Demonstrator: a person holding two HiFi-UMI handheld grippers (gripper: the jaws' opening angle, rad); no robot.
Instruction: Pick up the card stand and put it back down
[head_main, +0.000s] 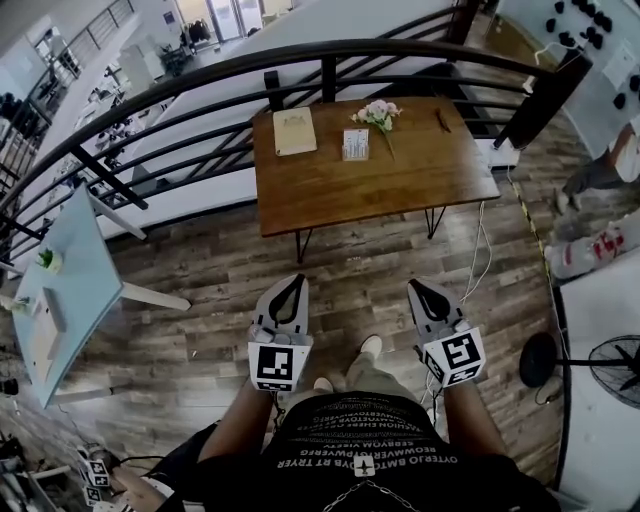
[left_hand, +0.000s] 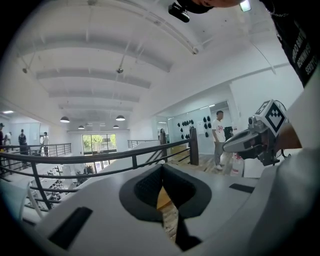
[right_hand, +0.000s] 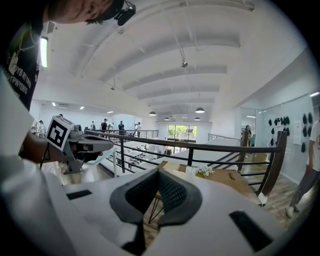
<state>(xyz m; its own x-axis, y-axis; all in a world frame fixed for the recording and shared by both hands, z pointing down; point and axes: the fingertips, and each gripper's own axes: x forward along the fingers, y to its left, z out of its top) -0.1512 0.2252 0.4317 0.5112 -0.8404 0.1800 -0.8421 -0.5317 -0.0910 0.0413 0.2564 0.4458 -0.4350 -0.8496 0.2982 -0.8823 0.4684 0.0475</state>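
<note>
— Counter (head_main: 300, 190) lies well ahead across the floor. Left gripper (head_main: 293, 290) and right gripper (head_main: 422, 293) are both closed tight, empty; reaching in like that would likely knock the card stand (head_main: 355, 145) flat.
— It sits mid-counter, just beside the flowers (head_main: 378, 113). Its base and print are too small to judge.

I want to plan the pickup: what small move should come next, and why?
Probably walk toward the wooden table: the card stand stands there, well beyond the left hand-held gripper and the right hand-held gripper, both shut and empty.
</note>
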